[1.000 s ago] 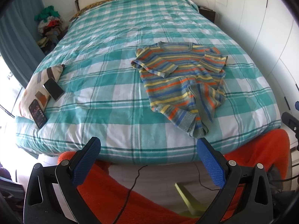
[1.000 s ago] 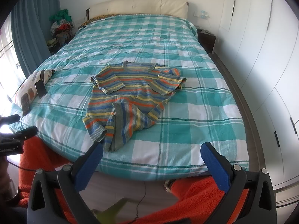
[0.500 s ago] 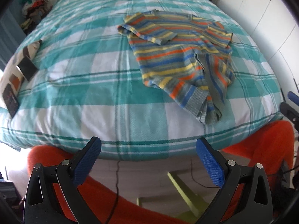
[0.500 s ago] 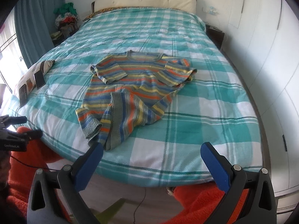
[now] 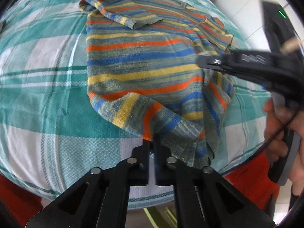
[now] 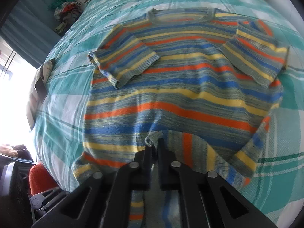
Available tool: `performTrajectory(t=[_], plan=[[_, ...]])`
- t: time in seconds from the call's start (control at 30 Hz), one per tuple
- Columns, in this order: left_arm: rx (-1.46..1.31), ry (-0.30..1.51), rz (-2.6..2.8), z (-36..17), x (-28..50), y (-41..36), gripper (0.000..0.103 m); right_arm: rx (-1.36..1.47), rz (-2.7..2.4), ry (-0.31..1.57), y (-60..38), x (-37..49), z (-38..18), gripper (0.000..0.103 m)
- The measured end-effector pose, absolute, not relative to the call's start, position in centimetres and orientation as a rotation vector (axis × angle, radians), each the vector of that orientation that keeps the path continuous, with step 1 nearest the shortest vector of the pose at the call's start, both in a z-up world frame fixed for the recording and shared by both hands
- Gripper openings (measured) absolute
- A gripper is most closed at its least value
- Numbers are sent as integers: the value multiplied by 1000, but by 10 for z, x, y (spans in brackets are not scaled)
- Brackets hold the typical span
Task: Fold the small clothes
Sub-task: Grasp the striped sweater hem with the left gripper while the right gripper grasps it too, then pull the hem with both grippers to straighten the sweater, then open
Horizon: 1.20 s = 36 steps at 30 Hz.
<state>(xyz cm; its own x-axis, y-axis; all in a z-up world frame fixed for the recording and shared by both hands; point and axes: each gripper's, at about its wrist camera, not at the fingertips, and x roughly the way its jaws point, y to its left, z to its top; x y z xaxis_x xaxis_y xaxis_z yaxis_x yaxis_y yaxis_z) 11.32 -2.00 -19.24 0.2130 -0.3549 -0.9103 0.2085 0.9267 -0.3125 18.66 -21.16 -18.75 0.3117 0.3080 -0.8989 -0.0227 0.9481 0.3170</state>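
My left tongs pinch the stripy shirt at its near edge on the bed. My right tongs pinch its hem too.

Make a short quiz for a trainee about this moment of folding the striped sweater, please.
1. True or false: the left tool is shut on the striped sweater.
2. What does the right tool pinch? A) a pillow B) the sweater's turned-over hem C) a phone
3. Fill in: the sweater lies on a teal and white ____ bedspread.

Key: 1 true; 2 B; 3 checked.
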Motion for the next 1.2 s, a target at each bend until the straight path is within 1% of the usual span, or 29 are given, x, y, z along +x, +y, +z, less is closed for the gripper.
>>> performTrajectory(t=[0.03,0.13,0.2,0.3,0.37,0.4,0.43,0.47,0.5,0.53,0.57,0.6,0.63,0.67,0.7,0.77,0.8,0.83,0.87,0.9,0.93,0.97,1.1,1.2], plan=[[-153,1273,-404,-187,109,-12,3,276,232,1216,-218,175,-178,3],[-190,1240,-449,-167,95,16,2,303,264,1154,-254,124,-137,3],[-188,1232,-456,-155,86,35,2,312,253,1148,-281,86,-116,3],[-116,1220,-431,-143,74,55,2,289,192,1174,-316,44,-106,3],[-78,1233,-409,-148,74,59,2,283,147,1201,-332,26,-118,3],[-71,1243,-400,-153,73,58,7,293,129,1218,-341,21,-129,3],[-79,1256,-391,-161,74,57,23,325,111,1235,-348,19,-143,3],[-99,1273,-386,-168,76,57,37,350,108,1236,-353,17,-153,3],[-117,1283,-373,-173,76,59,63,374,111,1234,-357,16,-163,3],[-135,1280,-358,-176,76,60,74,398,111,1235,-360,16,-169,8],[-151,1271,-352,-178,76,60,76,449,110,1233,-365,15,-175,10],[-167,1270,-356,-180,76,60,76,495,118,1225,-370,12,-178,21],[-185,1277,-365,-182,77,59,76,543,130,1213,-375,8,-179,37],[-208,1286,-381,-185,77,58,76,590,144,1197,-381,6,-181,43],[-220,1295,-395,-188,77,55,75,619,158,1192,-383,6,-183,49],[-213,1321,-409,-196,80,48,63,705,178,1197,-390,8,-196,49],[-209,1333,-416,-200,82,43,45,754,180,1211,-392,9,-206,49],[-210,1344,-421,-203,83,40,21,813,178,1233,-396,10,-219,49],[-214,1361,-426,-206,86,36,7,856,179,1255,-396,11,-229,48],[-218,1374,-429,-208,88,34,4,889,193,1283,-394,14,-239,31],[-223,1373,-431,-205,89,36,3,884,194,1305,-392,15,-243,12],[-237,1369,-442,-197,88,40,3,866,181,1306,-392,14,-238,6],[-224,1320,-455,-151,81,74,2,746,150,1254,-406,0,-185,5],[-193,1336,-452,-138,78,82,2,646,124,1246,-407,-1,-155,5]])
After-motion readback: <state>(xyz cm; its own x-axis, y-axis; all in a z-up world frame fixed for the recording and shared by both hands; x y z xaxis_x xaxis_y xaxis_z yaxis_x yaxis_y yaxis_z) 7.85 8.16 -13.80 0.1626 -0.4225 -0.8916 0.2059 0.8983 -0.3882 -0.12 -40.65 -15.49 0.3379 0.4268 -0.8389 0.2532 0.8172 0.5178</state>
